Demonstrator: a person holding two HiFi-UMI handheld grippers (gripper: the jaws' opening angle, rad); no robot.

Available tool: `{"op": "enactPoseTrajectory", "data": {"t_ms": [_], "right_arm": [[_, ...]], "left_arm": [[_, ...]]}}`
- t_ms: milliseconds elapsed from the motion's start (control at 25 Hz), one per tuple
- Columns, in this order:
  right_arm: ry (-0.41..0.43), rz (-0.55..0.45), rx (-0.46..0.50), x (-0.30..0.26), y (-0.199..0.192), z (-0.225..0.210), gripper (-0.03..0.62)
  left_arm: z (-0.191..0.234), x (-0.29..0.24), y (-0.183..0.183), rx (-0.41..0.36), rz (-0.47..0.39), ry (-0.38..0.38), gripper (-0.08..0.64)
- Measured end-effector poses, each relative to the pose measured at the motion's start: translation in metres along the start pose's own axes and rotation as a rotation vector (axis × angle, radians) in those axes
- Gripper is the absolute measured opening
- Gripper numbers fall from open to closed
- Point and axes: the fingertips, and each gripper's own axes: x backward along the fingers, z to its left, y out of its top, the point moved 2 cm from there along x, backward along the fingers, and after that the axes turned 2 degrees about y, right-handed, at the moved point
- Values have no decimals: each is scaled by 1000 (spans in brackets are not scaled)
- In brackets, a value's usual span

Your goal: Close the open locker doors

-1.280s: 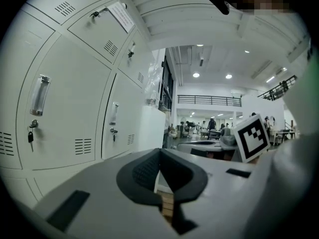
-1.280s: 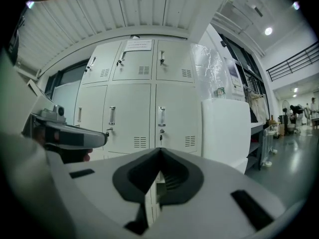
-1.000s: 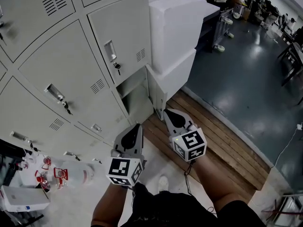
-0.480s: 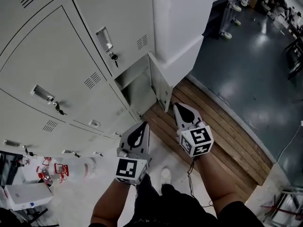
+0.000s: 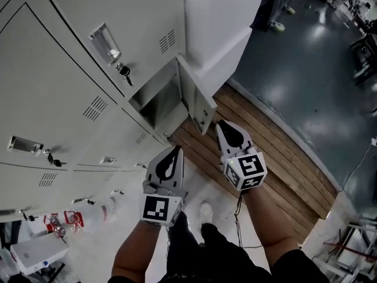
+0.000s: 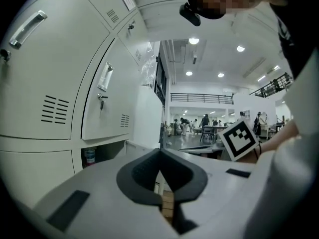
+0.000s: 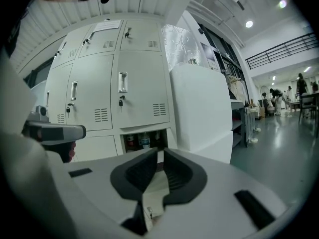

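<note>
At centre frame in the head view, the pale grey metal locker door (image 5: 197, 101) stands open, untouched. Just below it, my right claw (image 5: 222, 127) has just been cracking apart, empty. My left claw (image 5: 175, 152) is pressed together. The neighbouring grey doors (image 5: 118, 10) look closed.

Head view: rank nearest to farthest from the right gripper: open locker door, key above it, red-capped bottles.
1. Open locker door, ahead of the right gripper, whose empty jaws have just been opening.
2. Key, upper left.
3. Red-capped bottles, far left.
</note>
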Motion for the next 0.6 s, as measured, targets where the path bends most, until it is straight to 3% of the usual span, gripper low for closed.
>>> {"op": "enactPoseTrajectory", "data": {"t_ms": [400, 600], "right_arm": [[-23, 49, -29, -49, -36, -22, 141], [-38, 75, -6, -69, -46, -27, 150]], "left_arm": [[25, -33, -35, 6, 37, -32, 2], [39, -37, -48, 34, 50, -33, 3]]}}
